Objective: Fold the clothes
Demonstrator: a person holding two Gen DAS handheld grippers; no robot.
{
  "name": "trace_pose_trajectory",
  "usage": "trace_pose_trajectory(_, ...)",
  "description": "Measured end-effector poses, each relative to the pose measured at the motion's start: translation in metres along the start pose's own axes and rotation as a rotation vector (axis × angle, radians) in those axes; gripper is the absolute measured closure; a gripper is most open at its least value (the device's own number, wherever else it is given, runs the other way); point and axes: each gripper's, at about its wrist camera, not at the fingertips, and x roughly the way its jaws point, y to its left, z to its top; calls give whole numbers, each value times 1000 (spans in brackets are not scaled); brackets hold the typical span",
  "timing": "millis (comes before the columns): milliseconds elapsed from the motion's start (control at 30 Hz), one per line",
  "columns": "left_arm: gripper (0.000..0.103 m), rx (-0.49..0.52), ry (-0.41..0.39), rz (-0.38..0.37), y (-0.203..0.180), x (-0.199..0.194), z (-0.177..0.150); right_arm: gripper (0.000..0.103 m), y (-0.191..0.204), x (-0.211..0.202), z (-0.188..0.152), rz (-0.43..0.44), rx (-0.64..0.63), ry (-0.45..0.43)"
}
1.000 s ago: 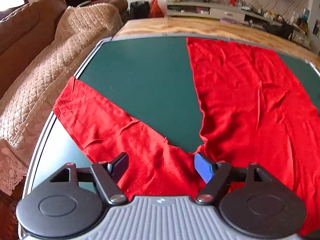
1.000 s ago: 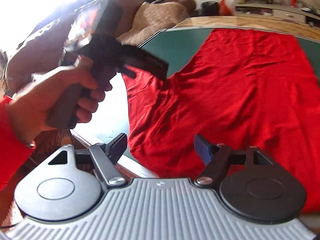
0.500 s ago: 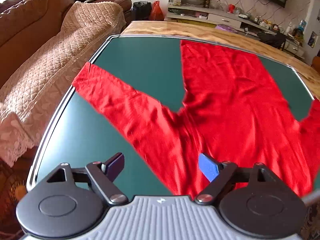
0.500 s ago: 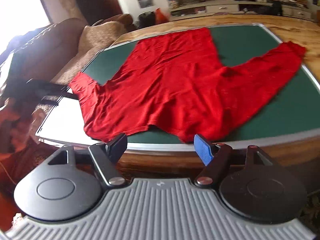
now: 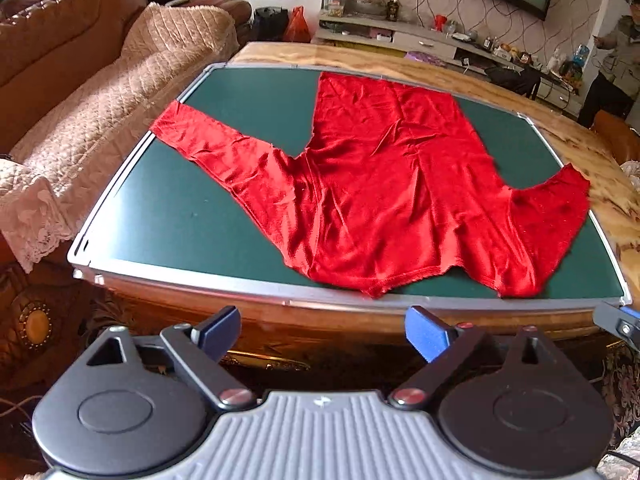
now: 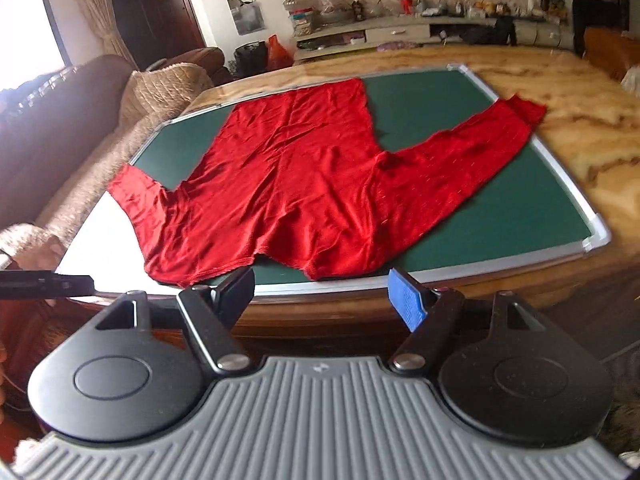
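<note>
Shirt (image 5: 384, 184): red, long-sleeved, lying spread flat in a single layer on the green mat (image 5: 172, 216), both sleeves (image 5: 224, 152) angled outward and the neck edge nearest the near rim; no fold shows anywhere, so all the folding is left as far as these views tell. Left gripper (image 5: 322, 330) and right gripper (image 6: 322, 294) hang off the near edge of the table (image 6: 560, 128), clear of the cloth, each with jaws wide apart and nothing between them.
</note>
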Motion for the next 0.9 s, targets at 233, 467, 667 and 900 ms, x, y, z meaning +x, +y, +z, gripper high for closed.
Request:
trace_pose_trajectory(233,5,37,-40,61,-14,-39,-20,21,14,-30,-1,-66,-52,-6)
trace_pose_trajectory(467,1,97,-47,89,-31,-69,-43,15,27,-55,-9,-98,-86,-7)
trace_pose_trajectory(667,1,113,-56,109,-36,-87,-58,15,31,-73,-16,-97,-99,-12)
trace_pose_trajectory(900,0,135,-73,107,-45,-105,-70,15,35,-91,-25,-107,-110,-21)
